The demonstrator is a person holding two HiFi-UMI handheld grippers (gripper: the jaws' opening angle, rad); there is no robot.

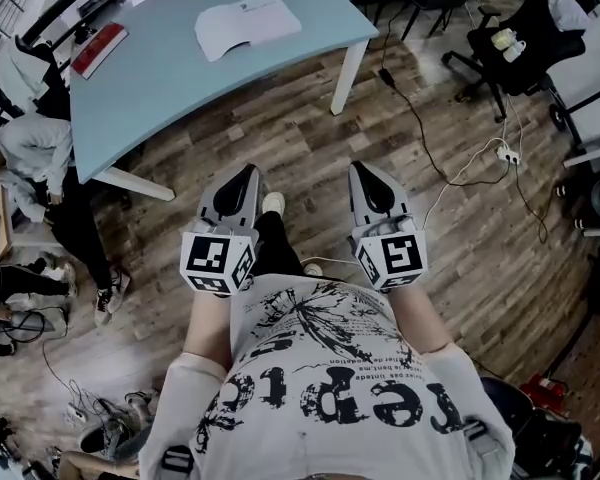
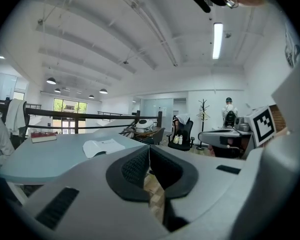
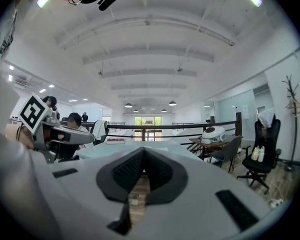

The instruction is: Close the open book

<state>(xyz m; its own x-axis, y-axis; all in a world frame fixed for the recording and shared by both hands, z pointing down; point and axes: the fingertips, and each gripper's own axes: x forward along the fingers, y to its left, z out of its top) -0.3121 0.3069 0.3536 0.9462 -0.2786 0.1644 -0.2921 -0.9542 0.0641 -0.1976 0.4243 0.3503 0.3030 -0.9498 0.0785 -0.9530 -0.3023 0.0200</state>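
- The open book (image 1: 246,24) lies flat on the light blue table (image 1: 170,88), white pages up. A small dark printed mark sits near the top of one page, too small to read.
- A red book (image 1: 98,49) lies closed near the table's far left edge. Its cover print cannot be made out.
- The person's white shirt (image 1: 330,368) carries large black letters and smaller lines of print, seen upside down from the head view. I cannot read them with certainty.
- Each gripper bears a marker cube (image 1: 218,259) with black-and-white square patterns and no words.
- The left gripper (image 1: 248,174) has its jaws pressed together, and the black ribbed pads (image 2: 136,166) meet at the tip with nothing between them.
- The right gripper (image 1: 361,168) is likewise closed tip to tip and empty.
- Both grippers are held side by side in front of the person's body, over the wooden floor (image 1: 450,258).
- The open book is well apart from both sets of fingers, ahead of them on the table and a little toward the left gripper's side.
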